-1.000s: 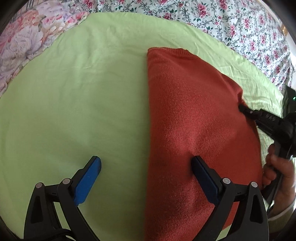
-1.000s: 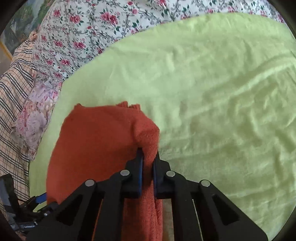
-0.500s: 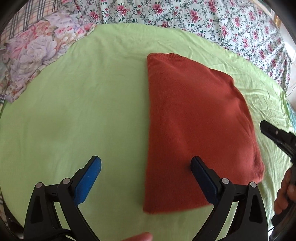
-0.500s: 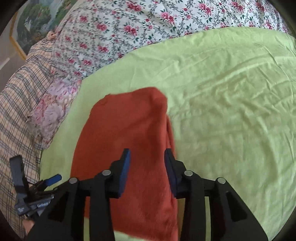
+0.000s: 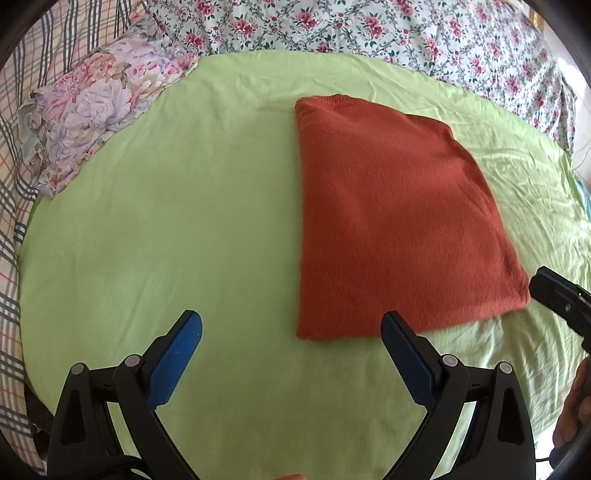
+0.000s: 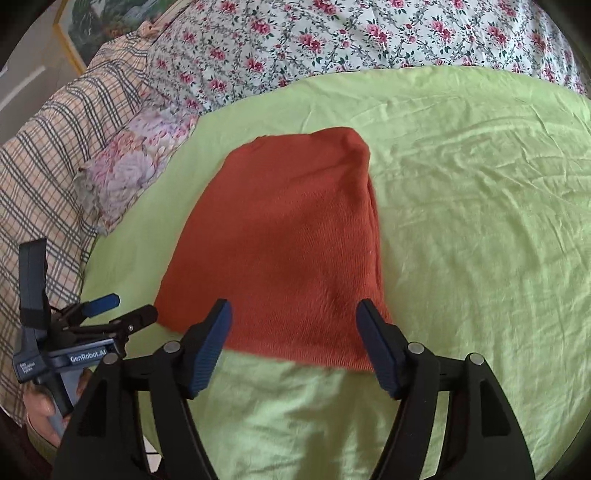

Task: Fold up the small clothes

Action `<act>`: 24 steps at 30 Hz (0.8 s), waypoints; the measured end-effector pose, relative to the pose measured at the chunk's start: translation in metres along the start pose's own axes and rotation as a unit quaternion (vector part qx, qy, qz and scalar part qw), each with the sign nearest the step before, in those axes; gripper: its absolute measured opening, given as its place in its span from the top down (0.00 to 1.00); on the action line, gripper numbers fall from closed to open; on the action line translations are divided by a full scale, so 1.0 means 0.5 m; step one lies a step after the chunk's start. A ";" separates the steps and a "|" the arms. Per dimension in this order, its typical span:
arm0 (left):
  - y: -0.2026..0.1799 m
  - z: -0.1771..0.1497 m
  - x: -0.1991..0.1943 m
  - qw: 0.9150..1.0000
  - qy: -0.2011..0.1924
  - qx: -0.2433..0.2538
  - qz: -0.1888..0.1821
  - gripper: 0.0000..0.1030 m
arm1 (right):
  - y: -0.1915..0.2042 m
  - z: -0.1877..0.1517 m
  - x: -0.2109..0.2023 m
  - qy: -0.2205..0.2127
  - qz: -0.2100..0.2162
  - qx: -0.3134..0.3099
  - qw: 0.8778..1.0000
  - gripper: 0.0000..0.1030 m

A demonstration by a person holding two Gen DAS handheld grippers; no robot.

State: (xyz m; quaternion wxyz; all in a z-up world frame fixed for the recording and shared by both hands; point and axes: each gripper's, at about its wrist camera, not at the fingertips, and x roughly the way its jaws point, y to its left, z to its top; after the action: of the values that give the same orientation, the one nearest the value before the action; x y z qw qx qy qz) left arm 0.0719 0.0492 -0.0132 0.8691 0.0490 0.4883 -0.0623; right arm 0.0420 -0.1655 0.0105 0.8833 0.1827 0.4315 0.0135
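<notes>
A rust-red knit sweater [image 5: 395,221] lies folded into a flat rectangle on the light green sheet [image 5: 184,221]; it also shows in the right wrist view [image 6: 280,251]. My left gripper [image 5: 291,332] is open and empty, above the sheet just short of the sweater's near edge. My right gripper [image 6: 293,325] is open and empty, held above the sweater's near edge. The left gripper also shows in the right wrist view [image 6: 114,310], at the sweater's left corner. The right gripper's tip shows at the right edge of the left wrist view [image 5: 557,295].
A floral bedspread [image 5: 369,33] lies beyond the green sheet [image 6: 480,240]. A pastel floral pillow [image 5: 99,107] sits at the far left, with a plaid cloth [image 6: 48,155] beside it. A framed picture [image 6: 96,33] hangs on the wall.
My right gripper let go of the sweater's fold and opened wide. Both grippers pulled back toward me, and the sweater now lies flat and folded.
</notes>
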 end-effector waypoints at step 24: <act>-0.026 -0.048 -0.020 0.998 -0.003 0.054 0.010 0.05 | 0.014 -0.067 -0.004 0.042 -0.004 -0.033 0.999 0.15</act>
State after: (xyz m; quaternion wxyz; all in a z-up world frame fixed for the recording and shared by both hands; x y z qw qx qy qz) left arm 0.0444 0.0404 -0.0172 0.8670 0.1010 0.4815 -0.0799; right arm 0.0159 -0.1488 -0.0045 0.8702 0.1510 0.4680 0.0313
